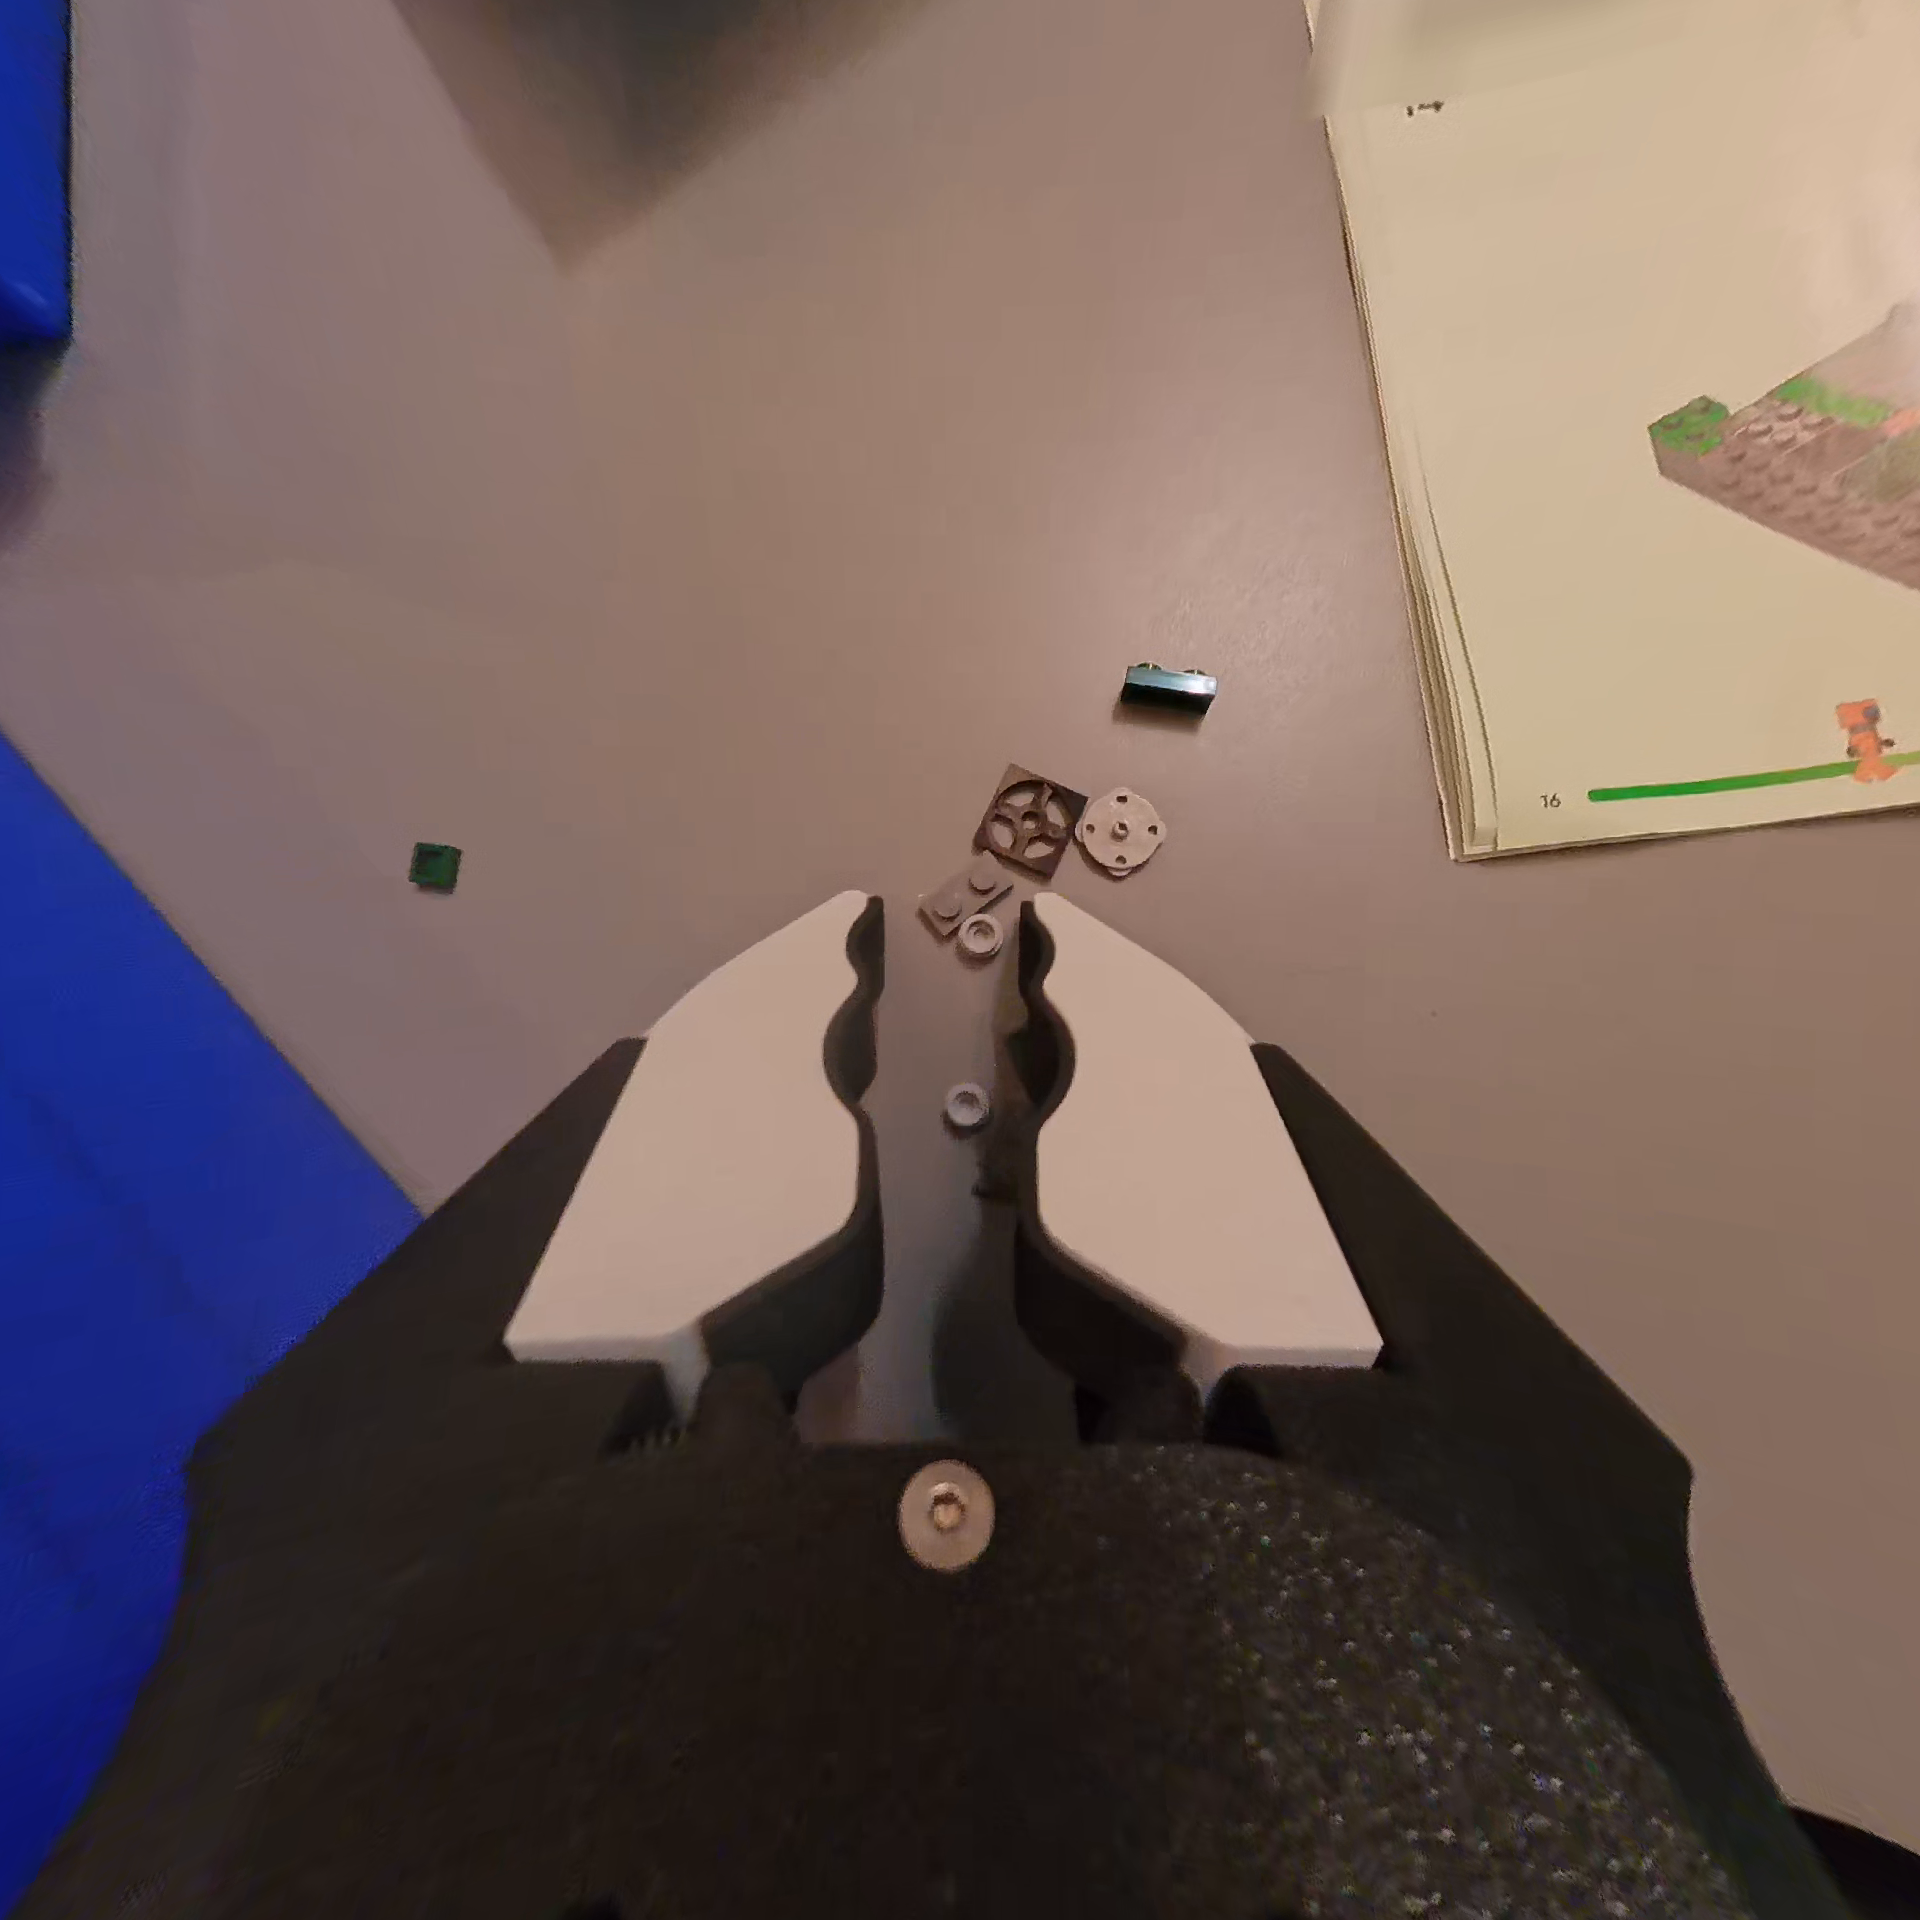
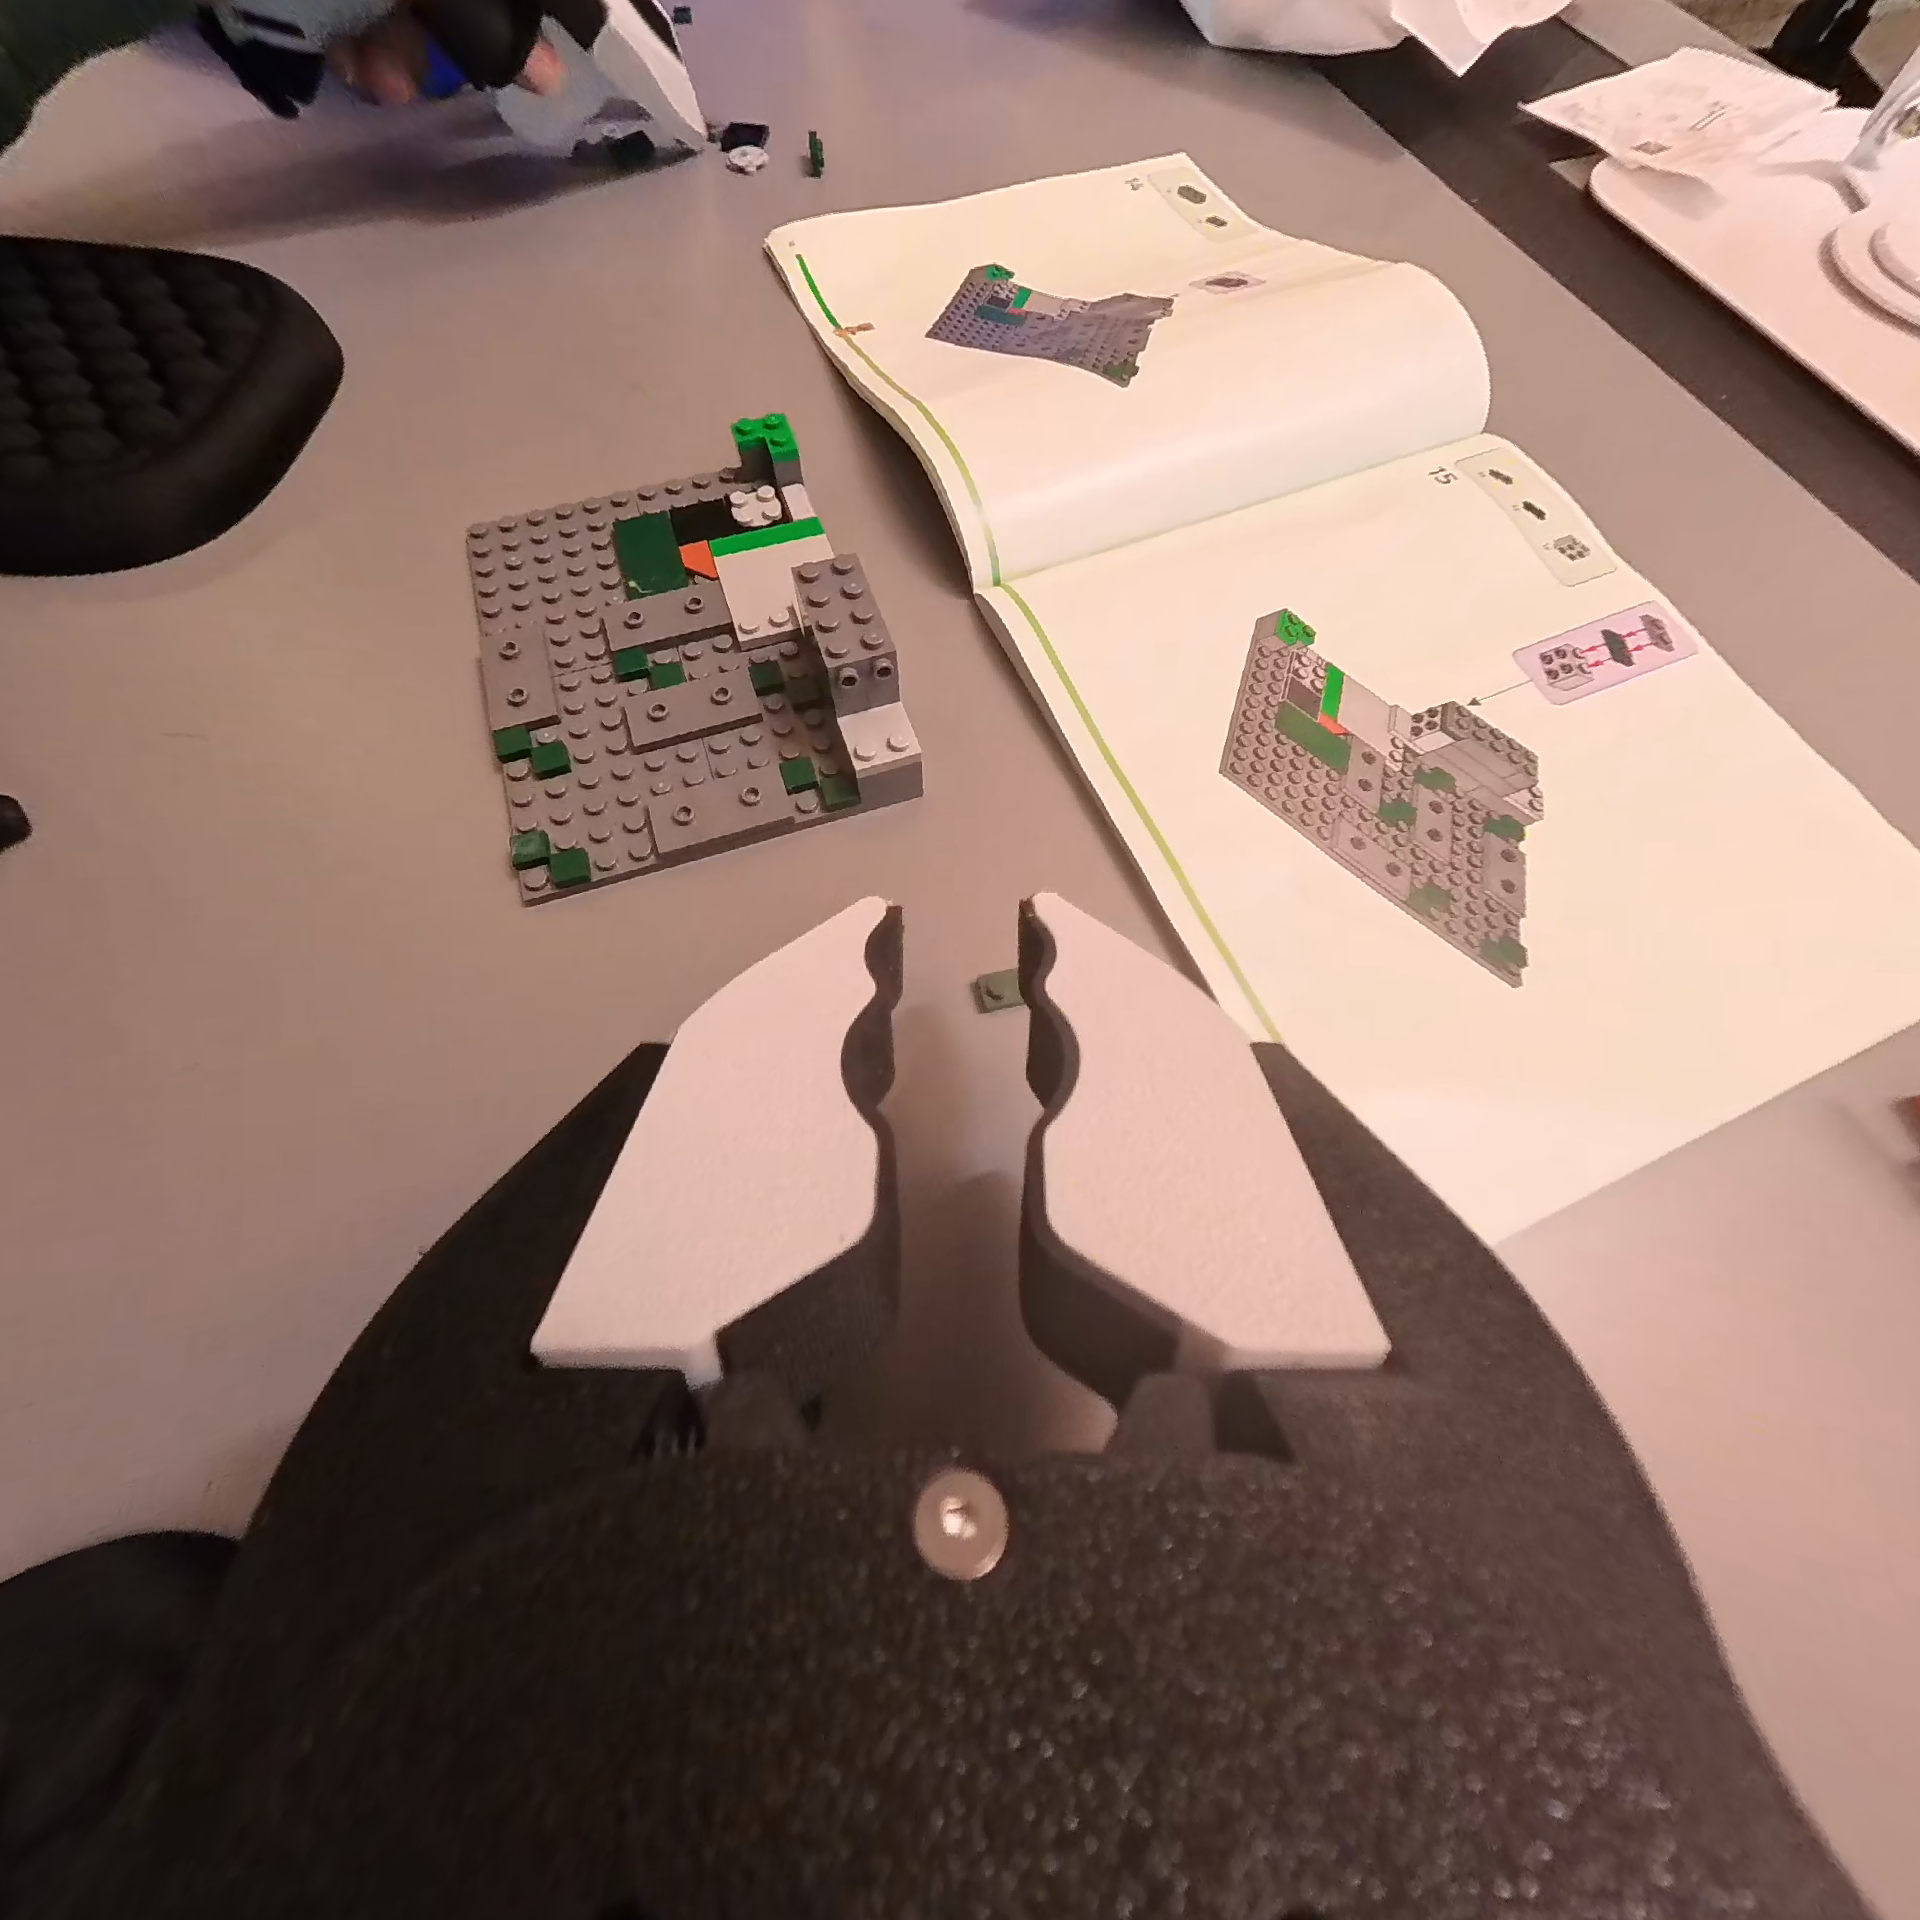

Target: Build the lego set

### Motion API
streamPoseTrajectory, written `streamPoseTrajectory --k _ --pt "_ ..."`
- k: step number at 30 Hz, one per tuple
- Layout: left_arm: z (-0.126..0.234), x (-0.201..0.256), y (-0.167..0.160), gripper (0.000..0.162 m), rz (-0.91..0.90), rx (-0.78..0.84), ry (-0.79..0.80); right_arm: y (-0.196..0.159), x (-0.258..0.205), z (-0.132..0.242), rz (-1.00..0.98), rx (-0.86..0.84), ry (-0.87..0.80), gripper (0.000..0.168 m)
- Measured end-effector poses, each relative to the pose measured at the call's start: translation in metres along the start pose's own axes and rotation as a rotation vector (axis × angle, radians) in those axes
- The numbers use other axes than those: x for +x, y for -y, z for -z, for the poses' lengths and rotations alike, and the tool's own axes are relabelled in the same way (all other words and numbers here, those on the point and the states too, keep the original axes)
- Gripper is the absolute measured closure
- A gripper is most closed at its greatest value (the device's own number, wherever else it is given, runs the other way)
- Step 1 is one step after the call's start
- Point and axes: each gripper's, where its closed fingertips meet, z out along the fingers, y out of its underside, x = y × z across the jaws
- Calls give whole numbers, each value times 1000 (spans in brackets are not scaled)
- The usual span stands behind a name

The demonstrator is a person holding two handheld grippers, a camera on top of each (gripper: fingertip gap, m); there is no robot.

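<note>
In the left wrist view my left gripper (image 1: 951, 909) is open and empty, low over small loose pieces: a grey two-stud plate (image 1: 966, 896), a grey ring (image 1: 979, 935) at the fingertips, and a second ring (image 1: 966, 1104) between the fingers. Beyond lie a dark turntable base (image 1: 1029, 824), a light round plate (image 1: 1120, 830), a dark brick (image 1: 1169, 688) and a small green tile (image 1: 434, 867). In the right wrist view my right gripper (image 2: 958, 914) is open and empty. A small green plate (image 2: 997, 989) lies by its right fingertip. The grey and green build (image 2: 675, 665) stands ahead.
An open instruction booklet (image 2: 1299, 644) lies right of the build; its corner shows in the left wrist view (image 1: 1662, 520). A black padded object (image 2: 135, 405) sits at the left. Blue surfaces (image 1: 156, 1143) border the table. The other gripper and a hand (image 2: 540, 83) show far back. The left gripper's tips are roughly 40 cm from the right gripper's. The small green tile (image 1: 434, 867) is closer to my left gripper, around 9 cm from its tips; the right tips are 50 cm off.
</note>
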Motion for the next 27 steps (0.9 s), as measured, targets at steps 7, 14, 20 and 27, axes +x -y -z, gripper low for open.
streamPoseTrajectory --k 7,14,20,27 --pt "-1 5 1 147 13 -4 -20 -3 -1 -1 1 -14 8 147" --pt "0 10 0 158 -21 -8 -17 -3 -1 -1 3 -18 6 147" --pt "12 16 3 162 3 39 -55 -2 -1 1 4 -13 3 147" --pt "17 12 -6 136 2 1 -27 -3 -2 1 5 -11 13 147"
